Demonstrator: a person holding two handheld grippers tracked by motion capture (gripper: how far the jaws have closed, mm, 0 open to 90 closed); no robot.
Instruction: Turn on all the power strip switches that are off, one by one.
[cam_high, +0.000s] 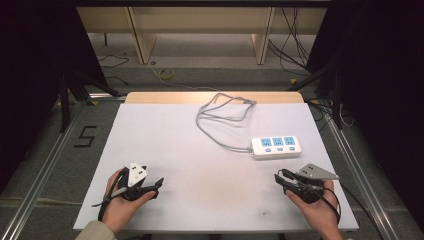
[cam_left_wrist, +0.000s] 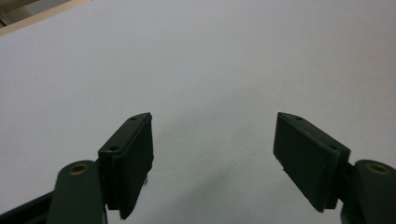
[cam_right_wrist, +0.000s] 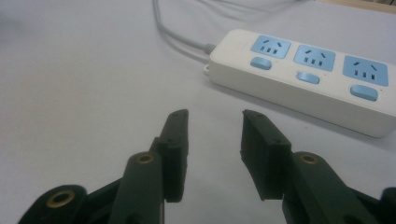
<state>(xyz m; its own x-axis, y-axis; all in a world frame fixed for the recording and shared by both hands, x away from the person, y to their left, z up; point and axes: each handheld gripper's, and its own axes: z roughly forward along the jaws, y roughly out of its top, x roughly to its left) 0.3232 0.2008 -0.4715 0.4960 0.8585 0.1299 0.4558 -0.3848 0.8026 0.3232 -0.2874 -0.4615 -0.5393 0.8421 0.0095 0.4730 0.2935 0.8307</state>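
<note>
Table top, white and mostly bare (cam_high: 200, 175), spreads in front of you, with a strip of wood showing along its far edge.

At the left, your left hand (cam_high: 120, 200) holds the left gripper (cam_high: 157, 184) low over the near left part of the table, its tips turned toward the middle. Nothing lies near it. In the left gripper view (cam_left_wrist: 212, 140) its jaws stand wide apart, with only bare table between them; they hold and touch nothing.

Past the middle, at the far side, a grey cable (cam_high: 220, 115) lies in loose loops and runs toward you and to the right into the power strip (cam_high: 276, 147). The strip is white with three blue sockets and three blue switches. It lies flat on the right half of the table, its long axis running left to right, the cable end pointing left and the sockets facing up.

At the right, your right hand (cam_high: 315, 210) holds the right gripper (cam_high: 278, 178) just on your side of the strip, near it but apart. Nothing lies between the two. In the right gripper view (cam_right_wrist: 215, 116) its jaws are open, a clear gap between them, gripping nothing.
</note>
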